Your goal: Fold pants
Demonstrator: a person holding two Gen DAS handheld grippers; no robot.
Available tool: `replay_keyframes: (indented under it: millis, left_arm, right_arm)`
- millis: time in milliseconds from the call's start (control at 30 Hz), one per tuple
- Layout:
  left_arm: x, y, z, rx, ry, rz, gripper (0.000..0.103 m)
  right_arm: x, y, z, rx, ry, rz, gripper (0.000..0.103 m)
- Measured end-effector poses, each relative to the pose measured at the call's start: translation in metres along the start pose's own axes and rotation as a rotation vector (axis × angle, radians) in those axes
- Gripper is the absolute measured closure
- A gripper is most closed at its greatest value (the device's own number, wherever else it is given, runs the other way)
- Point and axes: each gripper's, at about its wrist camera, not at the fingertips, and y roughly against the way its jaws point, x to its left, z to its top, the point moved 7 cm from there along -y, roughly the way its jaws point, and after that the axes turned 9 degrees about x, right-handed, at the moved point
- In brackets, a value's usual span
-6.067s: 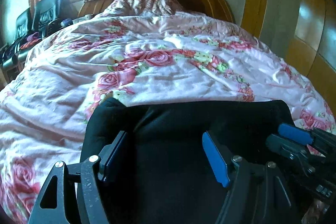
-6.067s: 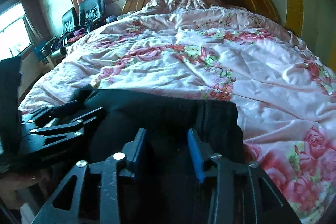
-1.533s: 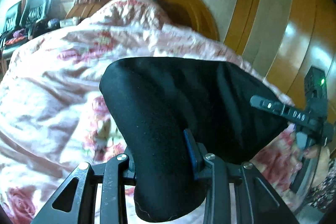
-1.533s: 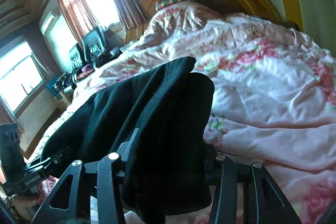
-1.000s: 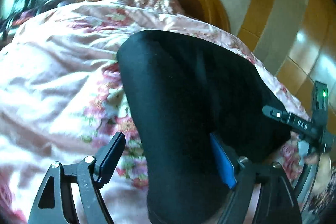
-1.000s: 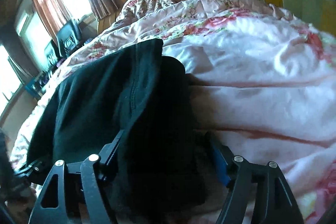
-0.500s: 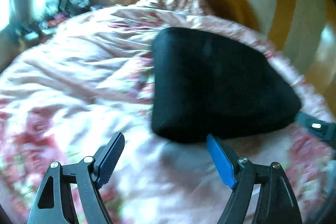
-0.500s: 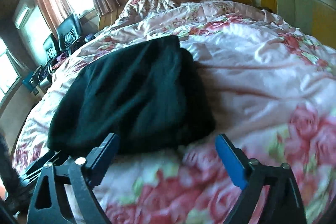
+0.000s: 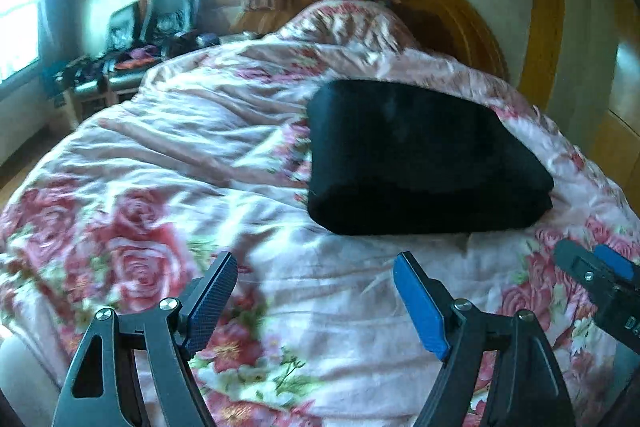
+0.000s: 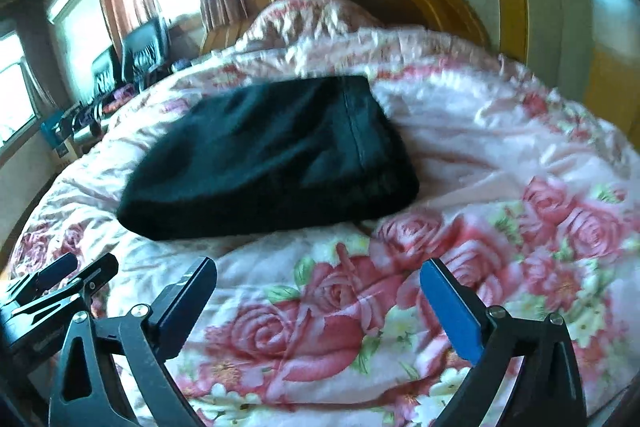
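The black pants (image 9: 420,155) lie folded in a thick bundle on the pink rose-print quilt (image 9: 168,163), ahead of both grippers; in the right wrist view the pants (image 10: 272,155) sit ahead and to the left. My left gripper (image 9: 316,291) is open and empty, held back from the bundle over the quilt. My right gripper (image 10: 320,291) is open and empty too, also short of the pants. The right gripper shows at the right edge of the left wrist view (image 9: 600,275); the left gripper shows at the lower left of the right wrist view (image 10: 60,279).
A rounded wooden headboard (image 9: 452,3) stands behind a quilt-covered pillow mound (image 9: 352,23). Black chairs (image 9: 168,11) and clutter line the windows on the left. Wooden wall panels (image 9: 616,131) run along the right of the bed.
Both grippers opened and let go of the pants, which now rest folded on the quilt. Both grippers have drawn back from the bundle toward the foot of the bed.
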Motion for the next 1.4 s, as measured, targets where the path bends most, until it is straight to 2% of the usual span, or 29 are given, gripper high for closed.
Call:
replay_keyframes:
  millis: [167,467,1400]
  left_arm:
    - [0.001,0.010,0.001,-0.028,0.003,-0.012,0.021]
    - [-0.007,0.016,0.002,-0.058,-0.012,-0.023,0.021]
    - [-0.005,0.003,-0.004,-0.008,-0.006,-0.027,0.021]
  right_arm:
    - [0.006,0.020,0.001,-0.058,0.017,0.000,0.000]
    - [0.009,0.007,-0.006,-0.013,0.037,-0.002,0.000]
    - [0.005,-0.004,-0.010,0.027,0.022,0.006,0.000]
